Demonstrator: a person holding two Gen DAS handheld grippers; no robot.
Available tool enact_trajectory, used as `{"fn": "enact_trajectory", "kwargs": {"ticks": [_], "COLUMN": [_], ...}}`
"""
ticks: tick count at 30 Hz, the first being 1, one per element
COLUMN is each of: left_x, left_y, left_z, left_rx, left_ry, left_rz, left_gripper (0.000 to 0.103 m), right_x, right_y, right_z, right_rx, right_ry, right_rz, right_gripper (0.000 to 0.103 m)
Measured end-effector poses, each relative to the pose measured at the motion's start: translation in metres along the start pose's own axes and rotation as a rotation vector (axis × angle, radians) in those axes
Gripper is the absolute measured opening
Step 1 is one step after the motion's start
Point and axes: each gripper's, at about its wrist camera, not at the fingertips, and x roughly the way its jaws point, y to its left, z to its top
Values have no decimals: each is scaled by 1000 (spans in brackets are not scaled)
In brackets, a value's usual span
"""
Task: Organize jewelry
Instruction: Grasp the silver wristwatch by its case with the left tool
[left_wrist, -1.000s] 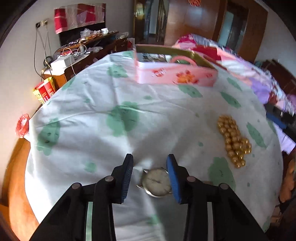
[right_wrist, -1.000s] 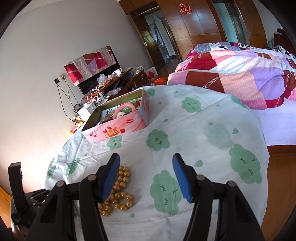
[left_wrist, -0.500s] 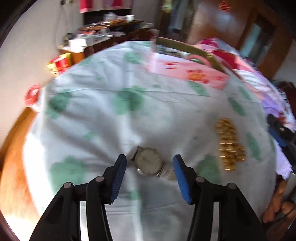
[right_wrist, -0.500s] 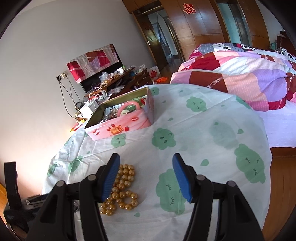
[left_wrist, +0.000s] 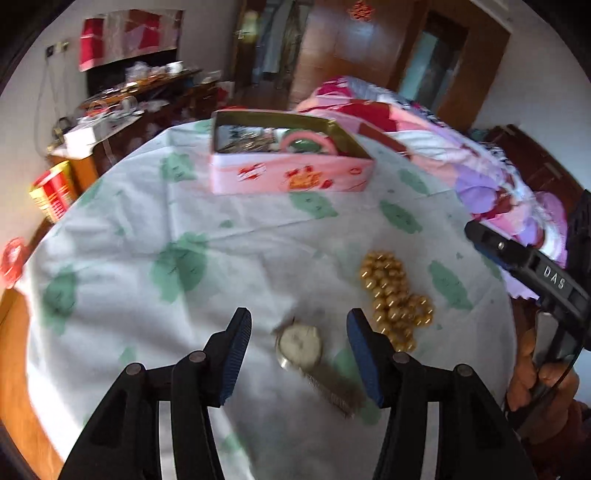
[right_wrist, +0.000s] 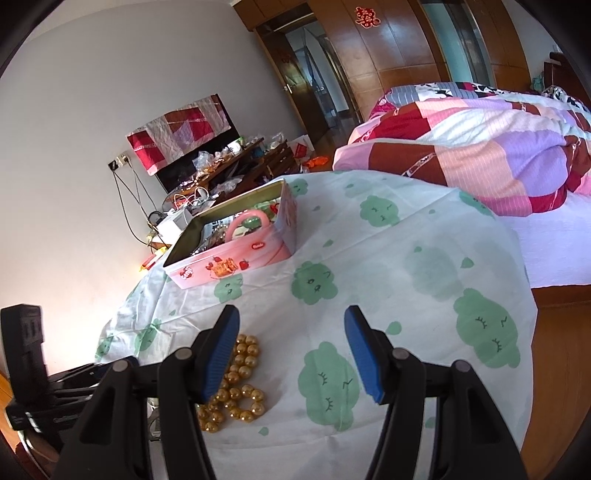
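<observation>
A silver wristwatch (left_wrist: 300, 346) with a metal band lies on the white cloth with green prints. My left gripper (left_wrist: 298, 341) is open and empty, its fingers on either side of the watch. A gold bead bracelet (left_wrist: 396, 300) lies just right of the watch; it also shows in the right wrist view (right_wrist: 236, 380). A pink open tin box (left_wrist: 291, 171) with jewelry stands at the far side, also in the right wrist view (right_wrist: 236, 246). My right gripper (right_wrist: 291, 350) is open and empty above the cloth, right of the beads.
The round table (right_wrist: 424, 266) is covered by the cloth. A bed with a patchwork quilt (right_wrist: 480, 144) lies behind it on the right. A cluttered sideboard (left_wrist: 122, 110) stands along the far left wall. The right gripper's body (left_wrist: 532, 273) shows at the right edge.
My left gripper opened wider and shifted, so the watch now lies centred between its fingers. My right gripper moved slightly closer to the table.
</observation>
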Motion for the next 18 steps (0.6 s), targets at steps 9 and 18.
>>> {"fn": "enact_trajectory", "kwargs": {"ticks": [9,18], "left_x": [22,14], "left_y": [-7,-17], "left_z": [-8,-11], "left_rx": [-125,-20], "left_ry": [34,-6], "left_rz": [122,218], "left_gripper": [55,33], "right_x": [2,3], "right_y": [10,10], "right_z": [-5,-4], "right_rx": [-29,-26], "right_ry": [16,16], "right_rz": [14,10], "right_gripper": [62,62]}}
